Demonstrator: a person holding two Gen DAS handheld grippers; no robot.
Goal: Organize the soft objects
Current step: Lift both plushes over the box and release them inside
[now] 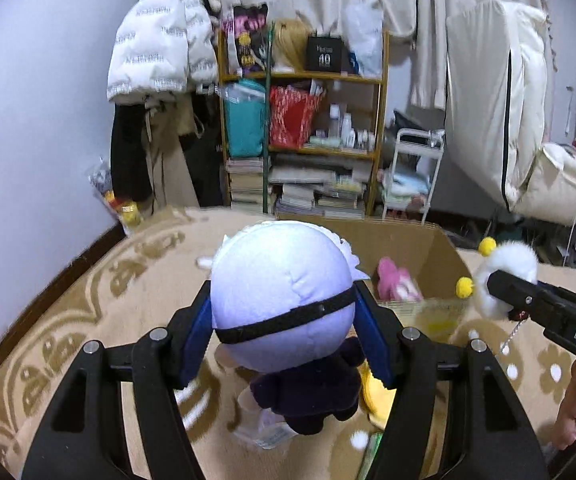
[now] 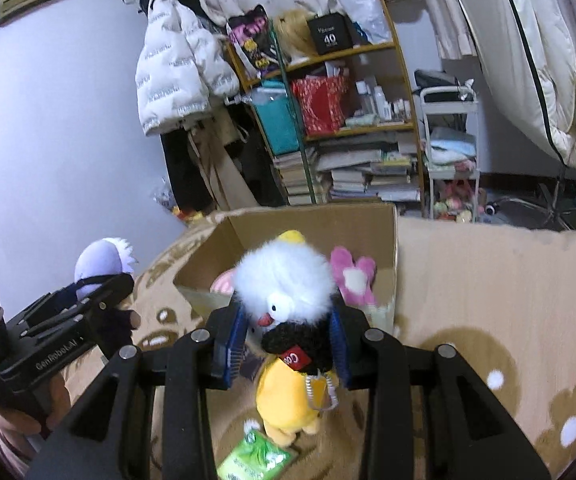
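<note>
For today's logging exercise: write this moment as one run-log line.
left gripper: shut on lavender-headed doll | right gripper: shut on fluffy white plush | cardboard box: open, pink plush inside | both toys held above carpet

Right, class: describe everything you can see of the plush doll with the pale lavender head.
The plush doll has a large round pale lavender head of smooth fabric, a black band across it, spiky white hair at the far side, and a small dark navy body hanging below. It is seen from behind, upright and off the carpet. The left gripper clamps its head from both sides, just short of the cardboard box.
</note>
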